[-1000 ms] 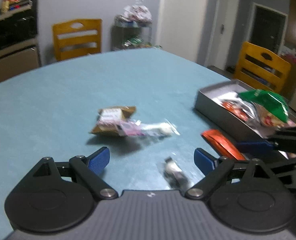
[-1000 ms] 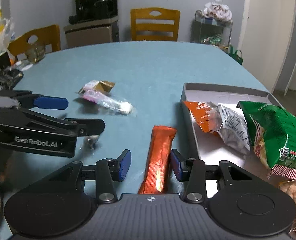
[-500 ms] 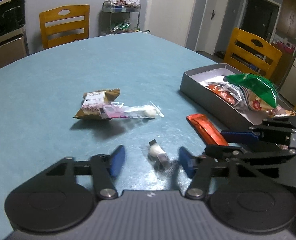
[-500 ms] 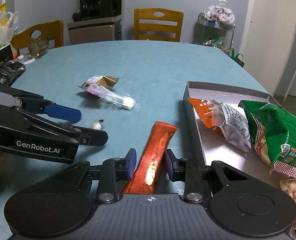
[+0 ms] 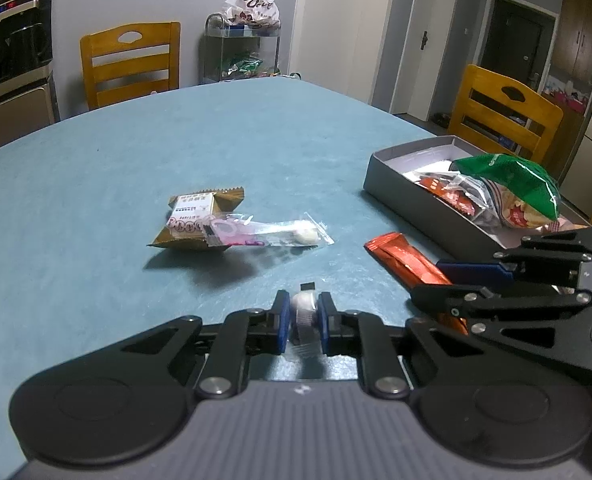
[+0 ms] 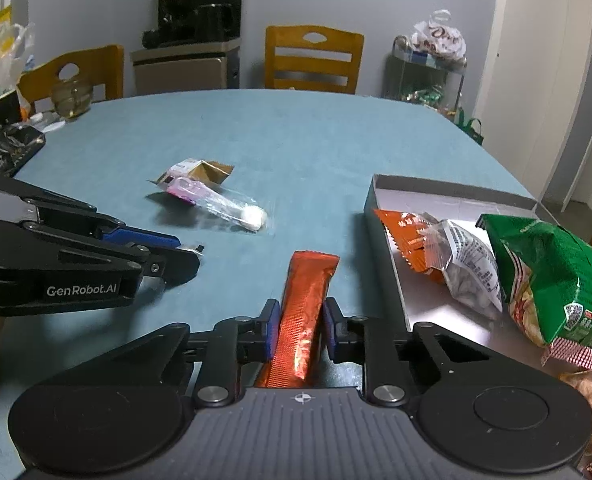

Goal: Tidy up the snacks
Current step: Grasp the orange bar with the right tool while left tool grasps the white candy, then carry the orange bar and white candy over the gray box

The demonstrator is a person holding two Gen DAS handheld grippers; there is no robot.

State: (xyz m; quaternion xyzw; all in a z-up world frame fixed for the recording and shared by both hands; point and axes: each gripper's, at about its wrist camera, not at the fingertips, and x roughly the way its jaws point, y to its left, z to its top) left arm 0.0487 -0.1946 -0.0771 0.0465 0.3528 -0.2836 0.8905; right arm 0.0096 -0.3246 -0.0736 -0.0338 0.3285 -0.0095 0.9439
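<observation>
Our left gripper holds a small white candy tight on the table. Our right gripper is closing on the long orange snack, beside the box.

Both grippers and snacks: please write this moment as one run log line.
left gripper: shut on small candy | right gripper: closing around orange stick pack | gray box: holds three snack bags

Teal table, shiny orange-red stick pack, green chip bag at three o'clock, grey box, possibly white candy.
</observation>
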